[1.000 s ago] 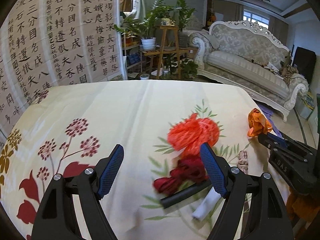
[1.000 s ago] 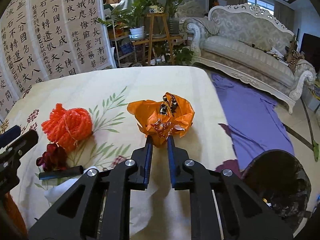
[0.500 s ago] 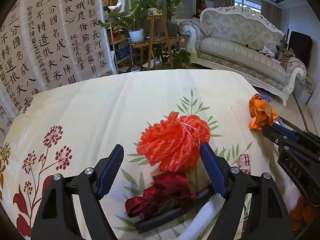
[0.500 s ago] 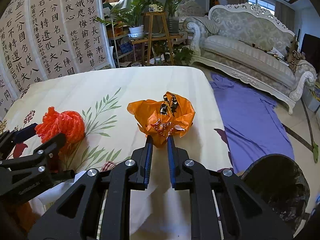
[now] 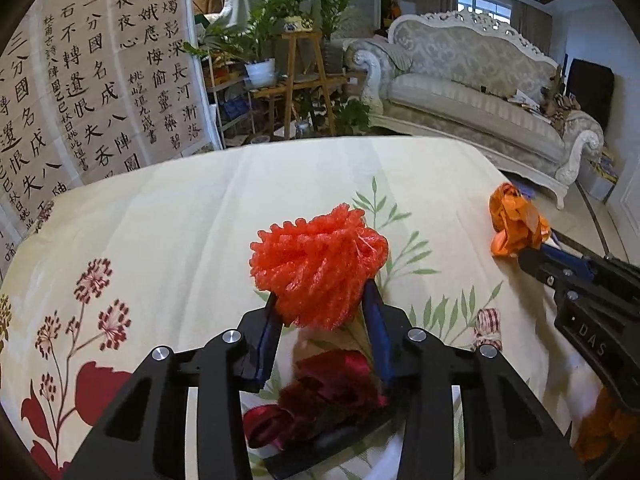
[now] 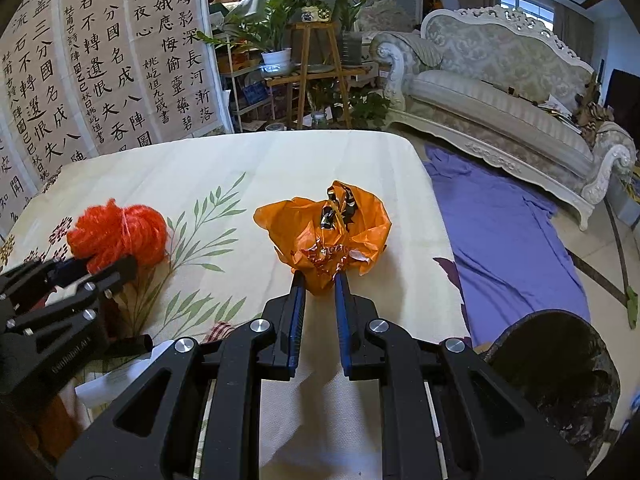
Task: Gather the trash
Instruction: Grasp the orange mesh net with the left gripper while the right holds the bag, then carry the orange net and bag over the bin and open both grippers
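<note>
Left tool point(image 5: 320, 304) closed onto red mesh wad point(image 5: 318, 270).

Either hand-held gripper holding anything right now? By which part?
Left hand-held gripper clamps the red foam net by its near lower end. Right hand-held gripper pinches the orange bag at its bottom edge.

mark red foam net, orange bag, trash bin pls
red foam net point(image 5: 320, 264), left wrist view, middle of the bundle
orange bag point(image 6: 324, 232), right wrist view, centre of the crumpled plastic
trash bin point(image 6: 560, 364), right wrist view, dark liner inside
</note>
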Tool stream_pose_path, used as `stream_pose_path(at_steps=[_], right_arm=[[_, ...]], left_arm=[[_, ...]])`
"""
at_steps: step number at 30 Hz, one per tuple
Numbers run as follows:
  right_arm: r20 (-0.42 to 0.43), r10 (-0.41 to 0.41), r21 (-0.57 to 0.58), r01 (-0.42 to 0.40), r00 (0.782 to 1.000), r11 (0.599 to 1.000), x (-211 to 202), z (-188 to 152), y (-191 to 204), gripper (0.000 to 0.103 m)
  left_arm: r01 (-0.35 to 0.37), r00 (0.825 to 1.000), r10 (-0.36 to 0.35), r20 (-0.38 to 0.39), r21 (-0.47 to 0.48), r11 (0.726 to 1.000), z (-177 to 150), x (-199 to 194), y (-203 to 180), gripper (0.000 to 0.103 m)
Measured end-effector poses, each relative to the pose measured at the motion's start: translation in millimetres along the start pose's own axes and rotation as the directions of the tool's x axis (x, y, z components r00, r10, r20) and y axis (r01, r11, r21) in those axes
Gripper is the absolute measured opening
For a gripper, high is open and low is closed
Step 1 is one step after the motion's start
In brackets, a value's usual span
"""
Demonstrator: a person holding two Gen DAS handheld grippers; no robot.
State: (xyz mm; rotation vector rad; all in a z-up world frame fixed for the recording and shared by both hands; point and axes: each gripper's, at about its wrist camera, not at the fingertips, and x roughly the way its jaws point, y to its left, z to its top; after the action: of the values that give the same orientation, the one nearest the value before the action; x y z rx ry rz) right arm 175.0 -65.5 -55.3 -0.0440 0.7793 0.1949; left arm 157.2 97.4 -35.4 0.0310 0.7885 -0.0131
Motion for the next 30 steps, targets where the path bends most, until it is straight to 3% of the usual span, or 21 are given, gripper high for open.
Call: stream_pose_path(at_steps=[12, 30], right_arm=[[0.01, 0.0, -0.007, 0.001, 1.0, 1.0, -8.9, -6.0, 7.6, 0.014], [0.022, -0.003, -0.005, 0.003, 1.0, 1.0, -59.4, -43.4, 14.0, 0.014]], left_arm=[[-0.023, 0.997, 0.028, 0.074, -0.066, 0.998, 6.0, -29.1, 24.5, 0.04], [-0.021, 0.994, 0.034, 0.105, -0.12, 0.993, -32.0, -88.9, 30.8, 0.04]])
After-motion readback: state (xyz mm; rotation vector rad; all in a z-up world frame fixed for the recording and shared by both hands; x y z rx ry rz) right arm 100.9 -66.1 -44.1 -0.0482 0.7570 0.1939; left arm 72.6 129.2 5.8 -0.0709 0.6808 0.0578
